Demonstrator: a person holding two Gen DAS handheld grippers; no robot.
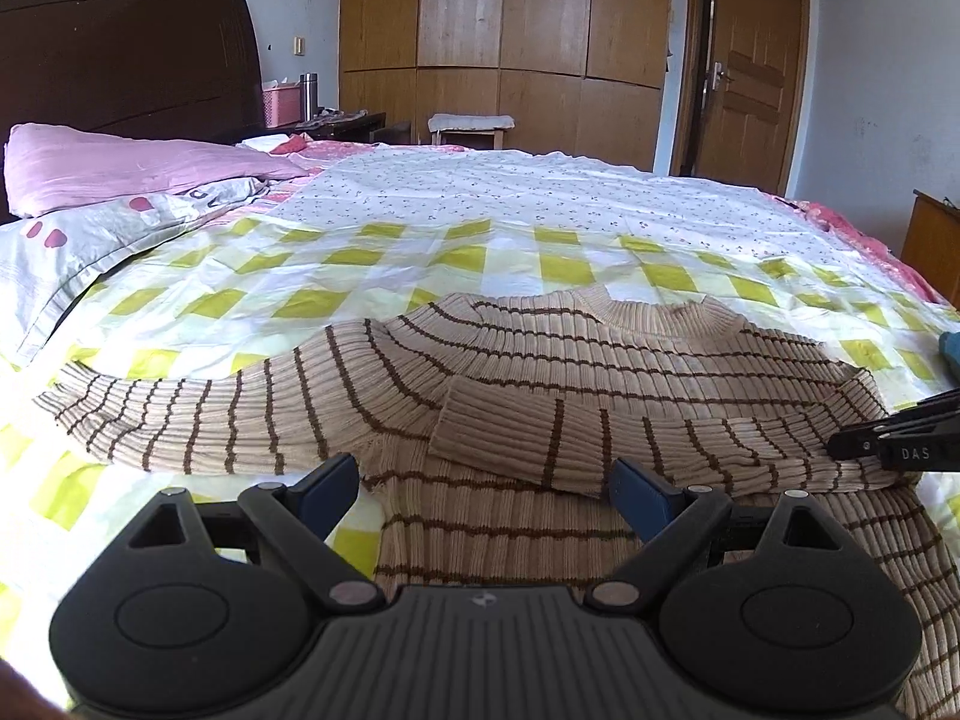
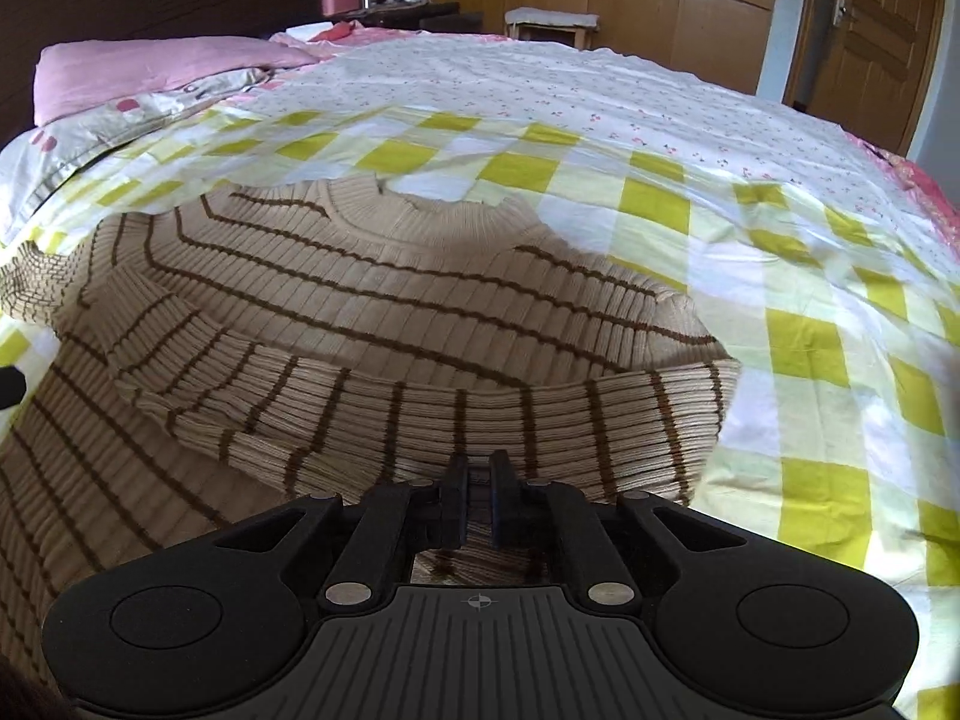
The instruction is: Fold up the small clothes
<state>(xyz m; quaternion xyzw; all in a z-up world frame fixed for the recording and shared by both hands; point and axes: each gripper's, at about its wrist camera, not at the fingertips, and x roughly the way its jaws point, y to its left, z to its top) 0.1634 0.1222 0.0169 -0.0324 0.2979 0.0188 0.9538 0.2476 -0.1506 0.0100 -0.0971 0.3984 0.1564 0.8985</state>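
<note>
sweater (image 1: 540, 372), beige ribbed knit with brown stripes, lies flat on the checked bedspread (image 1: 420, 258) across the lower middle of the frame, collar toward the top, hem toward the bottom edge. one sleeve (image 1: 180, 414) stretches out to the left; the other sleeve (image 2: 420, 420) is folded across the chest. left gripper (image 1: 486, 489) hovers at bottom centre, fingers spread wide. right gripper (image 2: 478, 501) has its fingers nearly together, pinching the folded sleeve's edge.

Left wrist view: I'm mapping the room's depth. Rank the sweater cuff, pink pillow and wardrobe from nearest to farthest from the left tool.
1. Sweater cuff, just ahead of the left tool.
2. Pink pillow, far left.
3. Wardrobe, back wall.
</note>
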